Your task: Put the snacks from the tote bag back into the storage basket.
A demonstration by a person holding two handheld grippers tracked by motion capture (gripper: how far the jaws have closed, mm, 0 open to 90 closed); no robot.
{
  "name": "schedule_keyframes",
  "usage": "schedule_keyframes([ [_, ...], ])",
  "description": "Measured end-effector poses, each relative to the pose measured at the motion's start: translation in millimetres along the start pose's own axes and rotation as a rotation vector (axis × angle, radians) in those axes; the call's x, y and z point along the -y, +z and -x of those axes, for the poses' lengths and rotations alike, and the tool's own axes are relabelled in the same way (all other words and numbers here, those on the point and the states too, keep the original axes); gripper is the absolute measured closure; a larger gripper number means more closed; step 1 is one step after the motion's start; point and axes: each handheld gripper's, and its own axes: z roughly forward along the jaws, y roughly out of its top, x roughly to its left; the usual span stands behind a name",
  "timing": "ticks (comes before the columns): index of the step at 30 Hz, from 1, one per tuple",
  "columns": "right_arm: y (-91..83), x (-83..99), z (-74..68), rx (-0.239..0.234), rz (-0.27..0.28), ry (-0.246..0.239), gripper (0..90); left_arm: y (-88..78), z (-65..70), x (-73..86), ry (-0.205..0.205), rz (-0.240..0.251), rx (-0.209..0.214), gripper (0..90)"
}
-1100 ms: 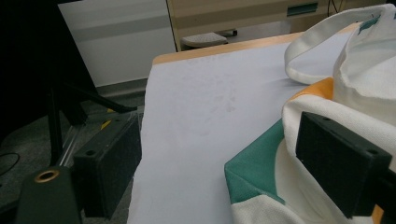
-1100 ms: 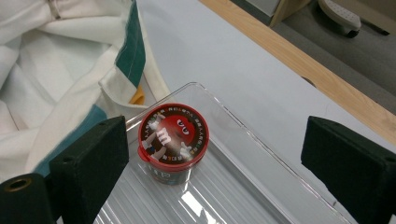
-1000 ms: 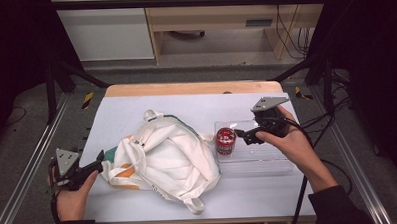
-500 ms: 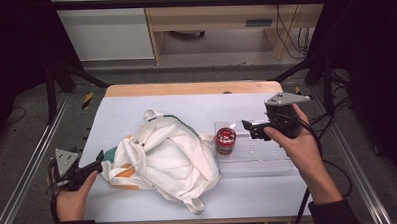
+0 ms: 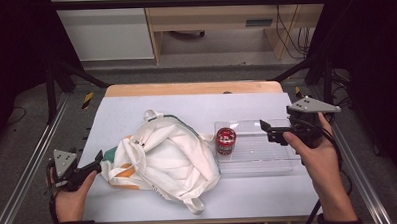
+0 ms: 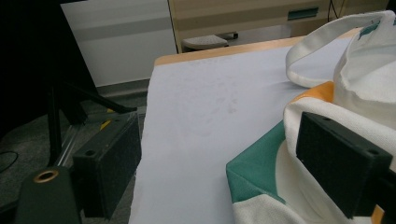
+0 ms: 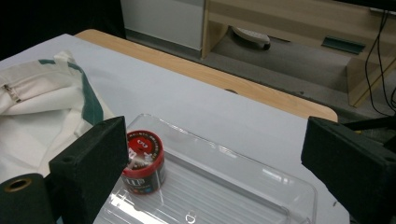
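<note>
A white cloth bag (image 5: 163, 156) with green and orange patches lies crumpled in the middle of the table. To its right, a red can (image 5: 226, 141) stands upright at the left end of a clear plastic tray (image 5: 268, 162). My left gripper (image 5: 94, 163) is open at the bag's left edge. In the left gripper view, the bag's green corner (image 6: 254, 172) lies between the jaws of that gripper (image 6: 224, 172). My right gripper (image 5: 265, 131) hangs open over the tray's right half, apart from the can (image 7: 144, 163), with nothing between its fingers (image 7: 88, 163).
The grey table top (image 5: 136, 106) ends in a wooden strip (image 5: 193, 88) at the far side. Metal rails (image 5: 28, 168) run along both sides. A bag strap (image 5: 196, 206) reaches toward the front edge. Wooden furniture (image 5: 223, 16) stands on the floor beyond.
My right gripper has drawn back to the right, away from the red can, which stays in the tray. The left gripper and the bag have not moved.
</note>
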Motion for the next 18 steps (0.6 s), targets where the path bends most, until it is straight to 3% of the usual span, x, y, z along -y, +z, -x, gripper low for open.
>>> schedule_keyframes([
  [9, -18.6, 28.1, 17.4, 0.062, -0.006, 0.059, 8.2, -0.7, -1.1, 0.3, -0.005, 0.002, 0.0, 14.1],
  [18, -20.0, 56.0, 27.3, 0.098, -0.029, 0.101, 8.2, -0.1, 0.0, 0.0, -0.003, 0.001, 0.001, 14.0],
])
